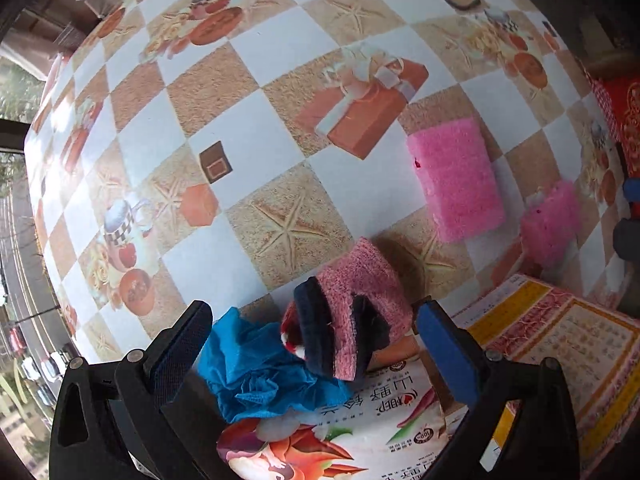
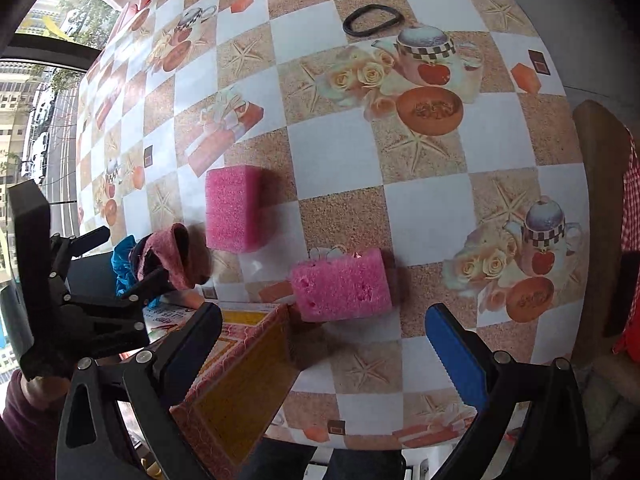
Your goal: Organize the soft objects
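A cardboard box [image 1: 560, 332] with a red and yellow rim stands at the near table edge; it also shows in the right wrist view [image 2: 240, 392]. Inside lie a blue cloth [image 1: 256, 368] and a rolled pink and navy sock [image 1: 352, 308], on a printed bag [image 1: 360, 428]. My left gripper [image 1: 316, 356] is open above them, holding nothing. Two pink sponges lie on the table: a larger one [image 2: 234, 208] and a smaller one [image 2: 342, 286] next to the box. My right gripper [image 2: 324, 356] is open, just short of the smaller sponge.
A black rubber ring [image 2: 372, 20] lies far across the checkered tablecloth [image 2: 420, 208]. A wooden chair back [image 2: 600, 200] with red cloth stands at the right. A window with a street view is at the left.
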Available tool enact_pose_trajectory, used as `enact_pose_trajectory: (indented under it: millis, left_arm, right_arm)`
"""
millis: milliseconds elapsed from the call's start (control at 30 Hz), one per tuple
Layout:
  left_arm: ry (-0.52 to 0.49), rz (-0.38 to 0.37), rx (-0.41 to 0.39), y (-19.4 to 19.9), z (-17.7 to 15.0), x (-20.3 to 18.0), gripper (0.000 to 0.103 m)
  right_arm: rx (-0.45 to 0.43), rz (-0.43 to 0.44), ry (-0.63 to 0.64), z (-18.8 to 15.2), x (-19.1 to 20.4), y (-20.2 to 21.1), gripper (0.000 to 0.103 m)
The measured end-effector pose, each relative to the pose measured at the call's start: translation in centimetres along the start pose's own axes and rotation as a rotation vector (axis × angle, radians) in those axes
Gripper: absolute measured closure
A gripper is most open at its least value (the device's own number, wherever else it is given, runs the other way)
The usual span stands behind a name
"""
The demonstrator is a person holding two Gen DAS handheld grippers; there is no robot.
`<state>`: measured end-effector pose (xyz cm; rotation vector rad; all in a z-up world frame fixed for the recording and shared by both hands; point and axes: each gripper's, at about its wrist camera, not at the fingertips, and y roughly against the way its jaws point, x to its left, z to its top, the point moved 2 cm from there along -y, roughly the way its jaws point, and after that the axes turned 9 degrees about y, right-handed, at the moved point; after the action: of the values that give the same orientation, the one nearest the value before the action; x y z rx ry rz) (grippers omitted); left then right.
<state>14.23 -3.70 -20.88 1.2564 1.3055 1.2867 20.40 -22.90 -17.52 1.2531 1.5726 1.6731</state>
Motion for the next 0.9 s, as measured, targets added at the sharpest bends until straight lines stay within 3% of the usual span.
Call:
enact_pose_trajectory:
  millis: [133, 267, 500, 667, 767, 800, 900]
  left_arm:
    - [-0.045, 0.016, 0.046, -1.6, 0.5, -0.9, 0.004]
    - [-0.077, 0.023, 0.105, -3.3, 0.7, -1.3, 0.019]
    - [-0.027, -0.035, 0.122, -3.7, 1.3, -0.9, 0.024]
    - [-0.01, -0.066, 0.108, -3.2, 0.8, -1.2, 0.051]
    - [0.016, -0.065, 0.08, -2.3, 1.1, -1.7, 0.06]
    - [0.03, -0.072, 0.065, -1.7, 1.4, -1.5, 0.06]
    - [0.074, -0.091, 0.02, -0.4, 1.8, -0.5, 0.061]
  right_arm:
    - [0.019, 0.004, 0.007, 0.5, -0.1, -0.7, 0.001]
    - [0.051, -0.024, 0.012, 0.5, -0.6, -2.2, 0.001]
    - [0.107, -0.074, 0.037, 0.4, -0.6, -6.2, 0.001]
    - [0.118, -0.148, 0.074, 0.0, -0.1, -7.8, 0.001]
    - [0.079, -0.169, 0.077, -0.4, -0.6, -7.0, 0.019]
    - [0.062, -0.17, 0.088, -0.6, -0.7, -6.5, 0.031]
    - [0.029, -0.091, 0.038, -0.8, -1.8, -5.2, 0.031]
